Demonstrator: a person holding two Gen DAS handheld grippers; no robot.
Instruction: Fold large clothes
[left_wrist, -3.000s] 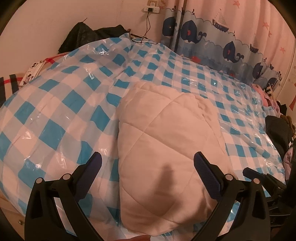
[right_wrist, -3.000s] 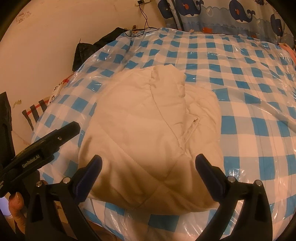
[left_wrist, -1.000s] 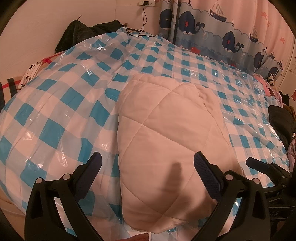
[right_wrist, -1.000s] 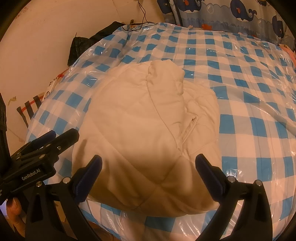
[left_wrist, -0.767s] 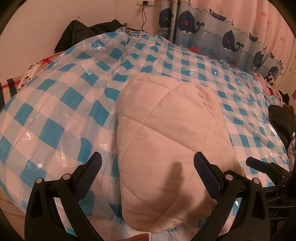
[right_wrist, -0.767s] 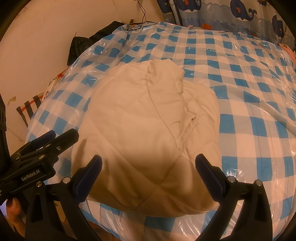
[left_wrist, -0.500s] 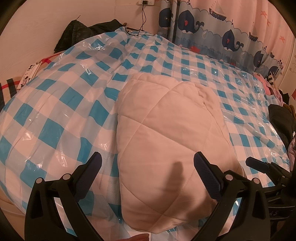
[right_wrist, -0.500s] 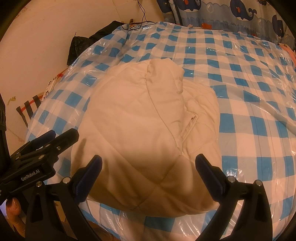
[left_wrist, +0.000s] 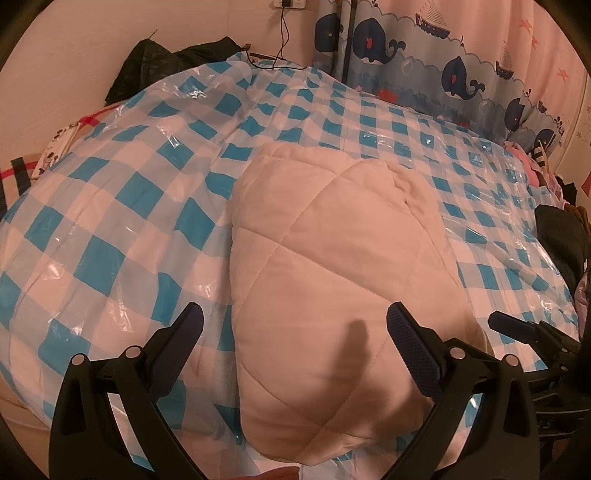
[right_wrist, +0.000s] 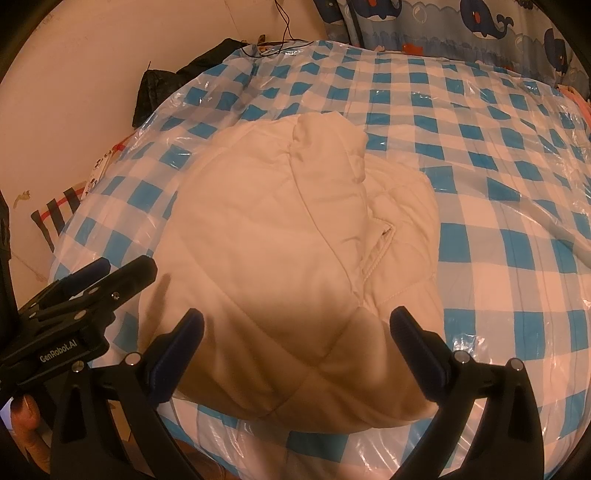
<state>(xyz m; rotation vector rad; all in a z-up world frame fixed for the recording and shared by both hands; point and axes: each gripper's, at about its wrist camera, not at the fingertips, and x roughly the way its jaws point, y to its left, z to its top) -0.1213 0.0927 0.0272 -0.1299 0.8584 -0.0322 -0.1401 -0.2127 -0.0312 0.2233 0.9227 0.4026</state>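
The cream quilted garment (right_wrist: 280, 236) looks soft, matt cloth with stitched seams, lying on a glossy, crinkled clear plastic sheet (right_wrist: 517, 206) over blue-checked fabric, while the whale-print curtain (left_wrist: 443, 66) is matt cloth.

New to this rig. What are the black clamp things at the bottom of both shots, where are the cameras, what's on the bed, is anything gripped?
No robot arm here: a person holds a two-finger gripper in each hand, and a fisheye camera on each gripper looks forward along its fingers. The black prongs with blue pads at the bottom are the left gripper in the left wrist view and the right gripper in the right wrist view. In each view the other gripper shows at the side edge. On the bed lies a blue-and-white checked plastic cover, and on it a cream quilted garment, folded into a compact bundle. Both grippers are open above its near edge; nothing is held.
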